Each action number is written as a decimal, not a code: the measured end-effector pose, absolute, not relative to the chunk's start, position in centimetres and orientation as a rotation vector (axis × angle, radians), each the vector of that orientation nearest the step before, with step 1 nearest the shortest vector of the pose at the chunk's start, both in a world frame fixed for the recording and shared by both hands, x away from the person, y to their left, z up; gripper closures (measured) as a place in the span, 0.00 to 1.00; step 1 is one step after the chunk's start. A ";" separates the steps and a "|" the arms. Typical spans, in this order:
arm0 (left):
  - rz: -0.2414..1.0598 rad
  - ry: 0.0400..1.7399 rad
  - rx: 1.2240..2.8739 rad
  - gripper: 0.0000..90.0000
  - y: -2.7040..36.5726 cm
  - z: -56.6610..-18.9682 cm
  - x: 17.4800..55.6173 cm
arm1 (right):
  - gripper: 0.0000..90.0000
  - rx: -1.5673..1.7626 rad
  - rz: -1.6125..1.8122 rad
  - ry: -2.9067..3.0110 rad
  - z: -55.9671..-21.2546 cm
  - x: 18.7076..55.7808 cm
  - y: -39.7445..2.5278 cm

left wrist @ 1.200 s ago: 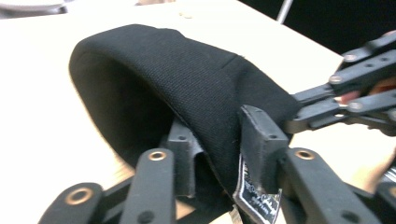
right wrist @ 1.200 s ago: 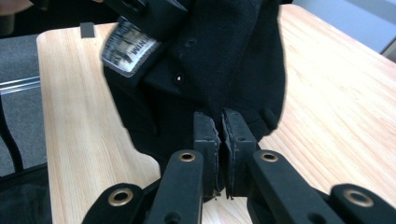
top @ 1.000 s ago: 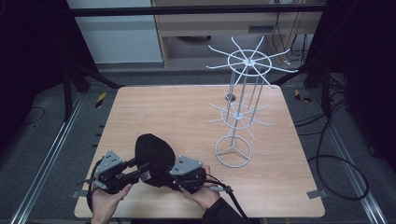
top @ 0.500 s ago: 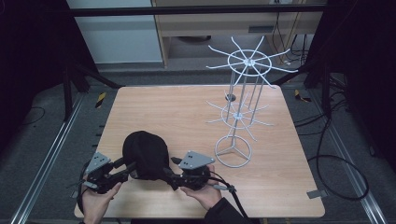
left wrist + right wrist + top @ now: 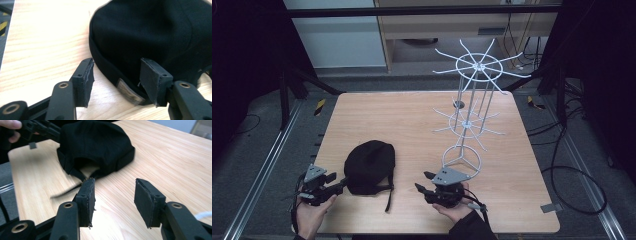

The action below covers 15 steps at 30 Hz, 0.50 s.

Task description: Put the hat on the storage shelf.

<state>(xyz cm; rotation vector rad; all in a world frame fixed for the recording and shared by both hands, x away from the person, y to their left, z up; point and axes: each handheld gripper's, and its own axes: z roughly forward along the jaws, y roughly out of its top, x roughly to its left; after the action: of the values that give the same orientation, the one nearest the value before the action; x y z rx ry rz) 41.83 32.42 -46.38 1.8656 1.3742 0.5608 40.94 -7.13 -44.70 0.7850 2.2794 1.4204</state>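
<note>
The left gripper [image 5: 115,82] has its jaws spread, with nothing pinched between them. Its right pad [image 5: 150,82] sits against the lower band of the black cap [image 5: 155,37], while the left pad hangs over bare wood just beside the cap's edge. A small pale label [image 5: 127,91] on the cap's band lies in the gap between the jaws.

The right gripper [image 5: 113,200] also has its jaws wide apart and empty, over bare wood. Ahead of it, near but apart, lies the cap [image 5: 96,147] with its back opening toward the camera and a strap [image 5: 66,191] trailing out across the wood toward the left jaw.

In the high view the cap [image 5: 369,165] lies crown up on the near left part of the wooden table [image 5: 402,120], between the left gripper [image 5: 334,187] and the right gripper [image 5: 422,189]; the strap [image 5: 388,197] hangs toward the near edge. Each gripper is held in a hand at the table's near side.

On the right half of the table stands a white wire rack [image 5: 472,105] with two tiers of radiating arms and a ring base; nothing hangs on it. Its base sits just beyond the right gripper.
</note>
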 end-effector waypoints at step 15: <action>0.623 1.185 1.862 0.49 30.6 -41.1 41.2 | 0.52 0.979 1.370 2.126 -44.9 38.9 -16.0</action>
<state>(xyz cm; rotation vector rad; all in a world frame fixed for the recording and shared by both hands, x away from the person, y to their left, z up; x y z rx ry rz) 41.19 30.59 -41.07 1.8619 1.1845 0.6230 38.86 -16.04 -44.87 0.9793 2.1258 1.3700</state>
